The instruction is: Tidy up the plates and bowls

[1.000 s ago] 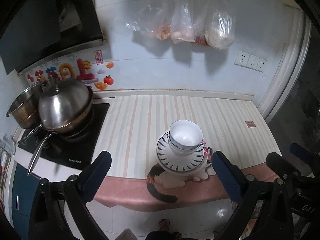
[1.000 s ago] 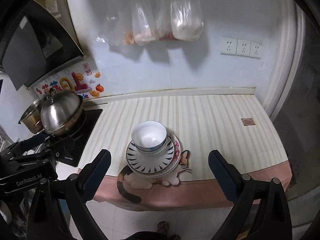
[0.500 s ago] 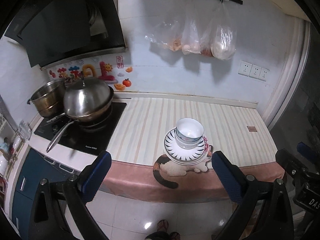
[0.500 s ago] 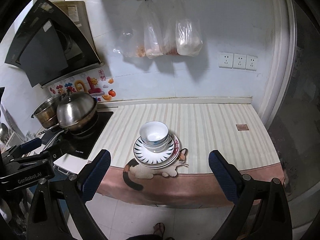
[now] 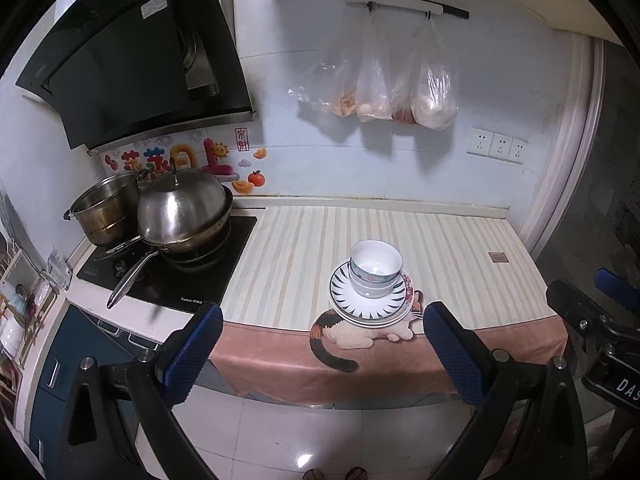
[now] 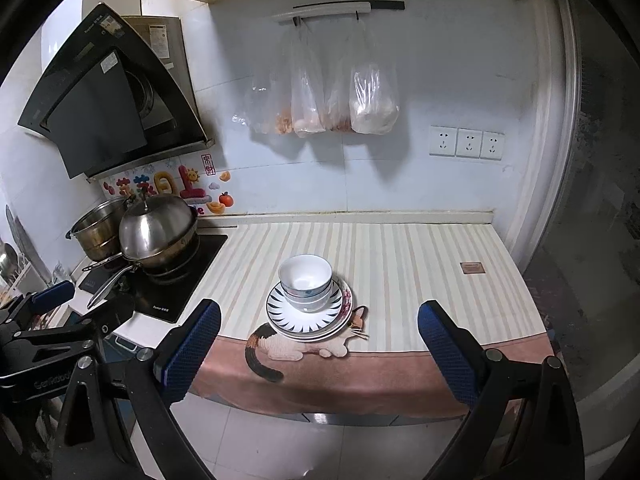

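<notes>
We see both tools pulled back from the surface [image 5: 400, 236] compared with a second ago: the stack looked bigger and closer then, now it sits further off and more of the floor shows below. Left hand-held gripper [image 5: 322, 350] has its jaws wide apart, nothing between them; right hand-held gripper [image 6: 320, 346] the same, spread and empty. The bowls [image 5: 375, 267], two nested, sit on the stacked plates [image 5: 370, 308], top one with a dark ray pattern, a floral rim peeking out beneath. The stack is near the front edge of the striped surface, partly over the cat picture [image 5: 352, 334] on the cloth. The stack itself has not shifted. We judge the dishes are already gathered into one pile and the retreat reads like the end of the job, or a pause before moving the pile elsewhere.

Writing: the stove [image 5: 172, 284] carries a small brand word at its front edge, too small to read. Wall stickers [image 5: 176, 160] show Chinese characters. The other tool seen in the right view shows "GenRobot" partly; "DAS" shows at the edge of the left view.
</notes>
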